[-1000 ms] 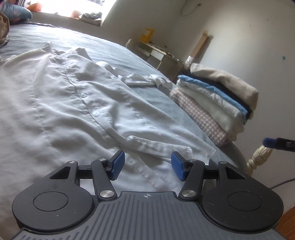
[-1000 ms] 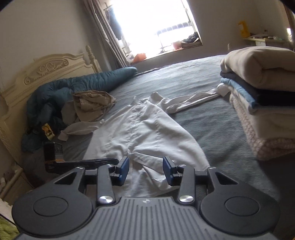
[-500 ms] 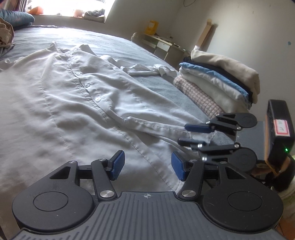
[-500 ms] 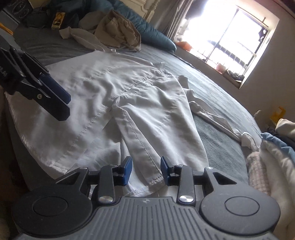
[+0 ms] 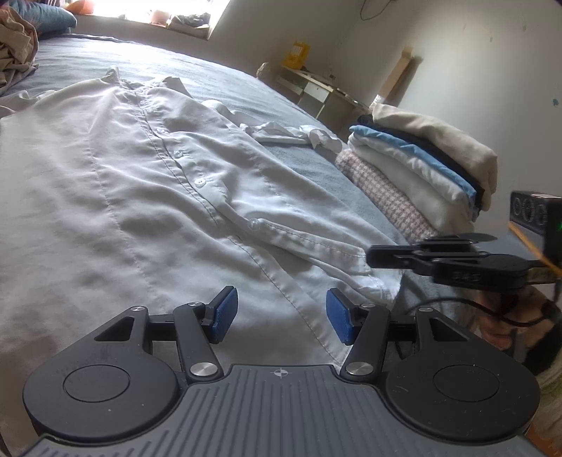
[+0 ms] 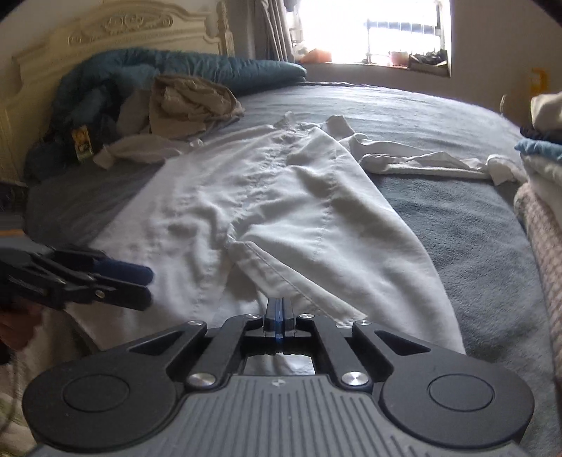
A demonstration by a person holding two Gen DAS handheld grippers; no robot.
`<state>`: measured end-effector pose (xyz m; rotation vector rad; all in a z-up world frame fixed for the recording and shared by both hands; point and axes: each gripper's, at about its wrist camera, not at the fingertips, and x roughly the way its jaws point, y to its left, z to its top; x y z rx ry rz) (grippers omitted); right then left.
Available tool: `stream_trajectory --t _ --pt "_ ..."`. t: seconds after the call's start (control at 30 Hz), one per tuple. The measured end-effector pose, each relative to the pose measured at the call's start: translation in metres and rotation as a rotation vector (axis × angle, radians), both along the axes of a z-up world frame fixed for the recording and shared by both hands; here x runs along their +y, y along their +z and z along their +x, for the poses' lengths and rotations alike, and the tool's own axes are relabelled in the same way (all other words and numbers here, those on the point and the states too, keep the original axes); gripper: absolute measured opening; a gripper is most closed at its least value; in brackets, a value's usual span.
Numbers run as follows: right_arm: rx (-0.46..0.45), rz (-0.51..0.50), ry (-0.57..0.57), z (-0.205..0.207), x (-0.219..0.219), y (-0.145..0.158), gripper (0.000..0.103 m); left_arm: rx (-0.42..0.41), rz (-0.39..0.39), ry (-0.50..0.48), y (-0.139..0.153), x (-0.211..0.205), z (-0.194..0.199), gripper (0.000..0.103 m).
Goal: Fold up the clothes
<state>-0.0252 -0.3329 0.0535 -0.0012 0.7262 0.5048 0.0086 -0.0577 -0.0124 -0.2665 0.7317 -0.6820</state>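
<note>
White button-up shirt [image 5: 147,197], laid flat and face up on the grey-blue bed [image 6: 439,116]; placket is buttoned, collar is directed toward the window, one sleeve is stretched sideways toward the pile of folded clothes [image 5: 421,165].

Changes against the earlier frames: the right tongs [image 6: 279,318], seen open a second ago and half closed half a second ago, have just been closing and are now pressed fully together at the near hem of the shirt. Hem cloth is seen running in at the pad tips, so the hem corner appears pinched. In the left wrist view the right tongs [image 5: 377,255] are seen from the side, clamped at the hem corner, lower and nearer to the cloth than before. The left tongs [image 5: 279,313] are unchanged: blue pads are set about half apart, with the shirt hem lying below the gap and nothing gripped.

Surroundings: a crumpled beige garment [image 6: 191,102] and a teal quilt [image 6: 175,70] are found by the cream headboard [image 6: 116,31]. A low shelf unit [image 5: 316,91] is set along the far wall. The folded pile is placed close on the right, beside the sleeve end.
</note>
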Motion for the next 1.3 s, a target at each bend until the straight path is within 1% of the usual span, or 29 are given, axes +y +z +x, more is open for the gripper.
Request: stream_trajectory --t 0.1,0.17,0.2,0.27,0.3,0.33,0.4,0.43,0.47,0.53,0.57,0.6,0.63,0.67,0.7,0.73,0.8,0.87,0.9,1.0,1.03,1.13,1.17,1.23,1.3 --pt "0.007 0.124 0.041 -0.015 0.0 0.011 0.0 0.006 -0.016 0.011 0.001 0.001 0.002 0.056" --pt "-0.019 0.209 0.048 -0.035 -0.004 0.022 0.0 0.005 -0.025 0.01 0.003 -0.001 0.002 0.056" --pt "-0.052 0.243 0.029 -0.05 -0.013 0.031 0.0 -0.002 -0.028 0.0 0.004 -0.005 0.002 0.056" --pt "-0.147 0.297 -0.041 -0.09 -0.037 0.055 0.0 -0.016 -0.035 -0.019 0.006 -0.012 0.001 0.056" --pt "-0.209 0.295 -0.095 -0.114 -0.053 0.069 0.0 -0.026 -0.027 -0.035 0.007 -0.017 0.001 0.056" --pt "-0.284 0.268 -0.165 -0.142 -0.072 0.086 0.0 -0.041 -0.005 -0.06 0.009 -0.026 0.001 0.056" --pt "-0.416 0.17 -0.319 -0.198 -0.105 0.121 0.003 -0.087 0.047 -0.108 0.012 -0.046 0.003 0.056" --pt "-0.485 0.094 -0.407 -0.229 -0.12 0.14 0.003 -0.118 0.076 -0.138 0.014 -0.057 0.005 0.056" --pt "-0.528 -0.021 -0.489 -0.253 -0.127 0.156 0.004 -0.155 0.109 -0.17 0.017 -0.069 0.006 0.056" --pt "-0.562 -0.294 -0.624 -0.289 -0.128 0.182 0.007 -0.236 0.185 -0.23 0.019 -0.093 0.007 0.056" --pt "-0.575 -0.431 -0.69 -0.307 -0.128 0.194 0.011 -0.271 0.232 -0.257 0.018 -0.104 0.008 0.056" --pt "-0.558 -0.537 -0.709 -0.312 -0.127 0.196 0.021 -0.301 0.282 -0.282 0.015 -0.116 0.009 0.056" --pt "-0.514 -0.614 -0.689 -0.306 -0.123 0.187 0.027 -0.327 0.334 -0.304 0.012 -0.126 0.01 0.056" --pt "-0.47 -0.69 -0.669 -0.3 -0.12 0.179 0.03 -0.349 0.385 -0.321 0.008 -0.135 0.011 0.055" --pt "-0.424 -0.765 -0.647 -0.294 -0.117 0.17 0.03 -0.371 0.434 -0.336 0.004 -0.142 0.01 0.055" --pt "-0.383 -0.786 -0.606 -0.282 -0.114 0.155 0.03 -0.392 0.479 -0.347 0.0 -0.149 0.01 0.054" --pt "-0.313 -0.719 -0.499 -0.248 -0.11 0.11 0.03 -0.413 0.538 -0.367 -0.005 -0.155 0.009 0.054" --pt "-0.24 -0.559 -0.396 -0.204 -0.102 0.061 0.029 -0.426 0.574 -0.382 -0.006 -0.16 0.008 0.052" --pt "-0.206 -0.495 -0.344 -0.183 -0.096 0.039 0.026 -0.432 0.586 -0.386 -0.005 -0.162 0.008 0.051" --pt "-0.193 -0.373 -0.193 -0.133 -0.062 -0.007 0.025 -0.465 0.639 -0.4 -0.005 -0.169 0.007 0.049" --pt "-0.198 -0.324 -0.157 -0.118 -0.053 -0.016 0.025 -0.479 0.656 -0.408 -0.005 -0.172 0.006 0.048" --pt "-0.205 -0.189 -0.102 -0.084 -0.04 -0.024 0.025 -0.508 0.684 -0.445 -0.005 -0.176 0.004 0.044" --pt "-0.204 -0.161 -0.082 -0.076 -0.036 -0.025 0.025 -0.514 0.689 -0.459 -0.005 -0.177 0.003 0.043" --pt "-0.2 -0.14 -0.04 -0.064 -0.027 -0.029 0.025 -0.511 0.688 -0.479 -0.005 -0.179 0.006 0.041" --pt "-0.2 -0.146 -0.01 -0.058 -0.02 -0.033 0.025 -0.502 0.677 -0.497 -0.004 -0.179 0.01 0.039"
